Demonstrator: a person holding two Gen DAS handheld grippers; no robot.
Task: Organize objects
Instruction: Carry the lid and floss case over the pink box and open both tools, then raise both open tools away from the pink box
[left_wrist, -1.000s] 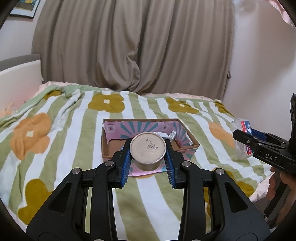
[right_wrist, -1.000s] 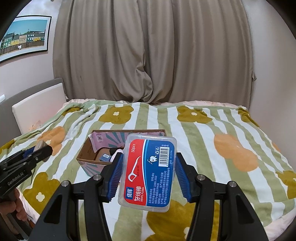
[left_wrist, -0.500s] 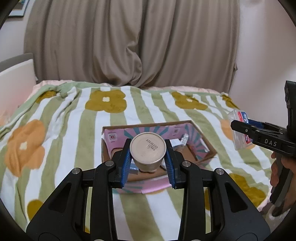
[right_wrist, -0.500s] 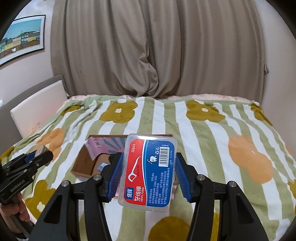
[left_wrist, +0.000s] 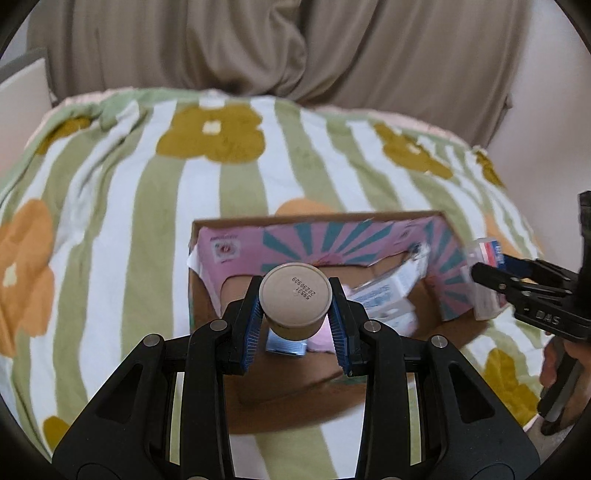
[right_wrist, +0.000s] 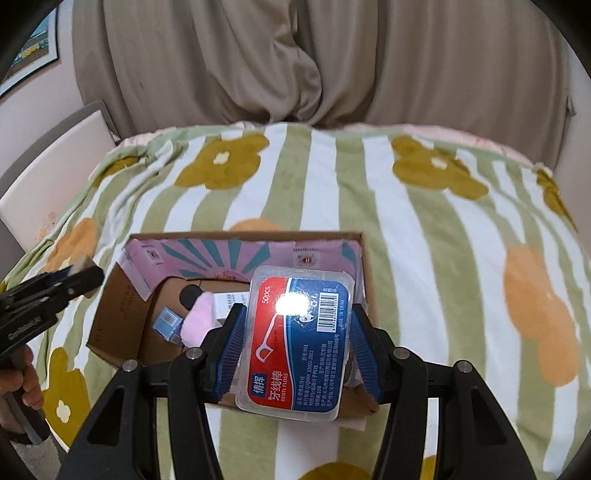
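Observation:
My left gripper (left_wrist: 294, 325) is shut on a small tan can (left_wrist: 294, 298) with a printed date code, held over the near part of an open cardboard box (left_wrist: 321, 218) with a pink and teal lining. My right gripper (right_wrist: 297, 343) is shut on a clear red-and-blue dental floss box (right_wrist: 295, 341), held over the right side of the same cardboard box (right_wrist: 243, 235). The right gripper also shows at the right of the left wrist view (left_wrist: 487, 273). The left gripper shows at the left of the right wrist view (right_wrist: 79, 277).
The box lies on a bed with a green-striped flower blanket (right_wrist: 443, 229). Inside it lie a white carton (left_wrist: 388, 291), a blue item (right_wrist: 168, 323) and a pink fluffy item (right_wrist: 199, 321). Beige curtains (right_wrist: 295, 55) hang behind. A headboard (right_wrist: 48, 170) stands at the left.
Both grippers have moved forward and down toward the box with their objects still held. The box now looks much closer and lies under both grippers.

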